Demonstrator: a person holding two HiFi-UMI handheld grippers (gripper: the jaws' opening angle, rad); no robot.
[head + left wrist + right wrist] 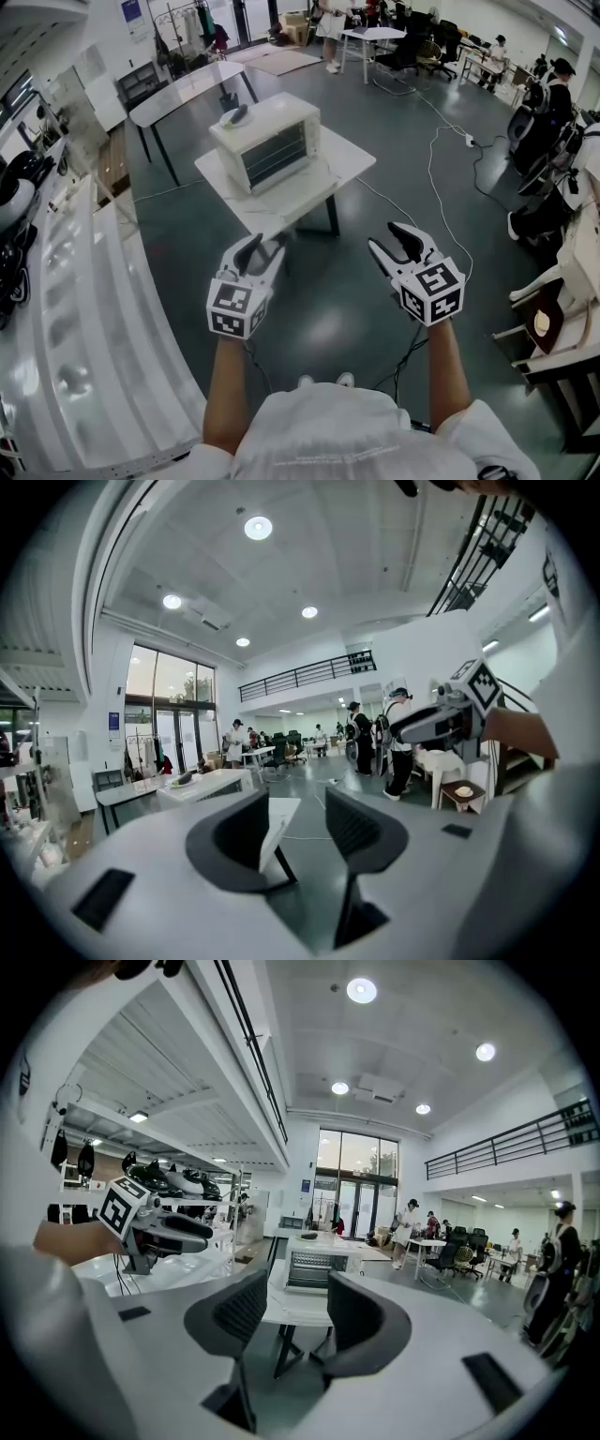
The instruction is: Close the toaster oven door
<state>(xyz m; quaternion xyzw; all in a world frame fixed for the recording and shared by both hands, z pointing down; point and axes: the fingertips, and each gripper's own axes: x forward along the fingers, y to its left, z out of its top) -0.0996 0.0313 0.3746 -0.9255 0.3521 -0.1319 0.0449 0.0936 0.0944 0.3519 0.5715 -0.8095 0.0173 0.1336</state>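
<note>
Toaster oven (270, 142) at twelve o'clock on surface (349, 159), well apart. Left claw (262, 248), right claw (388, 241) released, empty, likely readied for approach.

White square table (342, 161) on dark legs, white toaster oven (270, 142) toward its far-left side.

white square table (349, 161), long grey table (183, 89) behind it, white cable (430, 173) at right, people (330, 23) far off
</note>
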